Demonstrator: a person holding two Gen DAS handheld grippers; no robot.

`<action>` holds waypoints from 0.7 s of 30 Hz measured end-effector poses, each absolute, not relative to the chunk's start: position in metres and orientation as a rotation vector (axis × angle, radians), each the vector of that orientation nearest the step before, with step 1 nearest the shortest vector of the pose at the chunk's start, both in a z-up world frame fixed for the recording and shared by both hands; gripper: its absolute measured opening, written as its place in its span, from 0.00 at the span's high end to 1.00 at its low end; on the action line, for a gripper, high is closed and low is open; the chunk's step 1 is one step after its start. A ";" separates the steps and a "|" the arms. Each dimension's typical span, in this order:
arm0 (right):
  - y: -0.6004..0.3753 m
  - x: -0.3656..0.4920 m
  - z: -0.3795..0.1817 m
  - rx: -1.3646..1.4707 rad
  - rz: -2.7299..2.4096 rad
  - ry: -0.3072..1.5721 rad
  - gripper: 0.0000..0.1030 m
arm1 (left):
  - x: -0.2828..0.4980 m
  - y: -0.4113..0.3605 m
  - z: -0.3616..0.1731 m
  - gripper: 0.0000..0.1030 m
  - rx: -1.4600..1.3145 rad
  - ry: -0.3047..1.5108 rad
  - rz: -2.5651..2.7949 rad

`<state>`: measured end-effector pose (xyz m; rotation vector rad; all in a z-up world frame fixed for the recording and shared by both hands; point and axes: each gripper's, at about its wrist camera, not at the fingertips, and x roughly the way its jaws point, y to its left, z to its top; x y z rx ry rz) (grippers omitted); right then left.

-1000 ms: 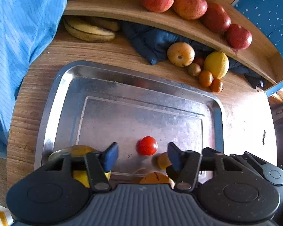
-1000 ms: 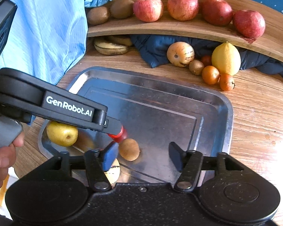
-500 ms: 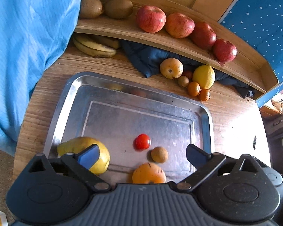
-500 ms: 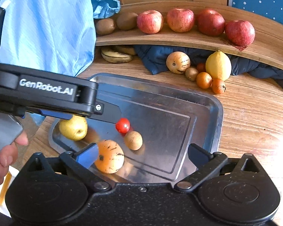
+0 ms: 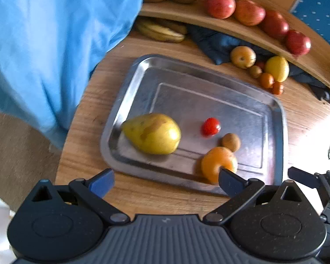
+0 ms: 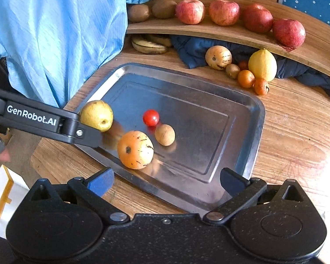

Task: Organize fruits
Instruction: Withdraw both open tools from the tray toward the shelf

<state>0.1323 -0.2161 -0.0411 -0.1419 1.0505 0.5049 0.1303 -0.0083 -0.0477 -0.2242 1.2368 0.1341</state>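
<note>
A steel tray (image 5: 281, 118) (image 6: 256, 118) lies on the round wooden table. In it sit a yellow pear (image 5: 153, 133) (image 6: 96, 115), a cherry tomato (image 5: 210, 126) (image 6: 151, 117), a small brown kiwi (image 5: 231, 142) (image 6: 165, 134) and an orange speckled fruit (image 5: 217, 162) (image 6: 135, 149). My left gripper (image 5: 166, 181) hangs open over the tray's near edge with nothing between its fingers. My right gripper (image 6: 166, 180) is also open and empty, just short of the tray's near rim. The left gripper's arm crosses the right wrist view beside the pear.
A curved wooden shelf (image 6: 231, 35) at the back carries several red apples (image 6: 224, 12) and two kiwis (image 6: 138, 12). Below it lie bananas (image 6: 149, 45), a dark blue cloth (image 6: 193, 50), a lemon (image 6: 262, 65), a speckled fruit (image 6: 218, 57) and small oranges. A blue garment (image 6: 55, 33) hangs at left.
Both grippers opened wide and drew back from the tray. The left one let go of the cherry tomato, which now lies loose in the tray.
</note>
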 end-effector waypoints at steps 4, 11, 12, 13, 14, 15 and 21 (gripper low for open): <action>-0.220 0.135 -0.040 -0.130 0.480 1.051 0.01 | 0.128 -0.007 -0.049 0.01 -0.209 1.266 0.161; -0.220 0.148 -0.038 -0.107 0.446 1.041 0.01 | 0.138 -0.008 -0.045 0.01 -0.155 1.271 0.165; -0.220 0.151 -0.038 -0.108 0.442 1.039 0.01 | 0.142 -0.008 -0.045 0.01 -0.149 1.271 0.163; -0.219 0.154 -0.039 -0.107 0.437 1.039 0.01 | 0.145 -0.007 -0.044 0.01 -0.143 1.272 0.161; -0.219 0.158 -0.039 -0.105 0.434 1.040 0.01 | 0.149 -0.008 -0.045 0.01 -0.137 1.273 0.157; -0.219 0.161 -0.039 -0.103 0.431 1.039 0.01 | 0.152 -0.008 -0.045 0.01 -0.130 1.273 0.154; -0.220 0.178 -0.042 -0.093 0.398 1.040 0.01 | 0.179 -0.009 -0.045 0.01 -0.101 1.264 0.147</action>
